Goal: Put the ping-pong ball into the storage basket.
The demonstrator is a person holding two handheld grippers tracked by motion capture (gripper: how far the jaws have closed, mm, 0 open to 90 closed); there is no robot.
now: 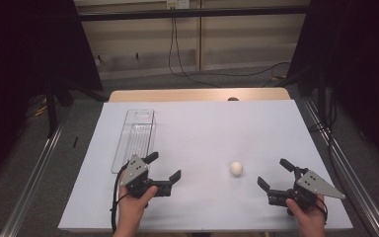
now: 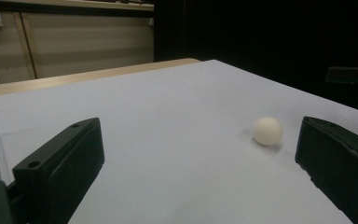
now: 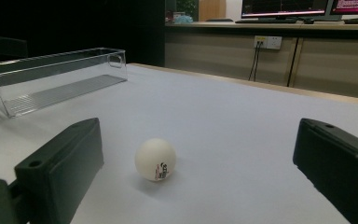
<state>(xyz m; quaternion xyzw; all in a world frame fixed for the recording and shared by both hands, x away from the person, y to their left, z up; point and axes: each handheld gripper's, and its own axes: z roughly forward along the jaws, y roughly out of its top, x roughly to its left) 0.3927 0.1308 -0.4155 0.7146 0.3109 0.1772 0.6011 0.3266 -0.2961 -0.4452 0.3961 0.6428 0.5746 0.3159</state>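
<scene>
A: From above, where is everything?

B: The ball point(image 1: 236, 168) lies on the white sheet point(image 1: 202, 128), between the two grippers and nearer the right gripper point(image 1: 272, 174). The left gripper point(image 1: 165, 167) sits just beside the near end of the clear tray point(image 1: 134, 139). Each is held by a hand: left hand point(image 1: 133, 203), right hand point(image 1: 308, 217).

A: Are the grippers holding anything?

B: No. Both have their jaws spread wide and released, with nothing between the pads.

A: What do the gripper views add?

B: The right gripper view shows dark print low on the ball point(image 3: 155, 159), which the high view is too small to show. It also shows the tray point(image 3: 56, 79) from the side, with a ribbed floor and nothing in it. The left gripper view shows the ball point(image 2: 267, 130) off toward its right jaw, print not visible.

A: Any room around the ball?

B: Plenty. Bare sheet lies on every side, and the tray is well apart from it. The sheet's edges are far off too.

A: And the setting?

B: A wooden table point(image 1: 197, 94) edge shows beyond the sheet, cables point(image 1: 177, 59) run down a pale wall, and dark curtains point(image 1: 29, 44) hang at both sides.
</scene>
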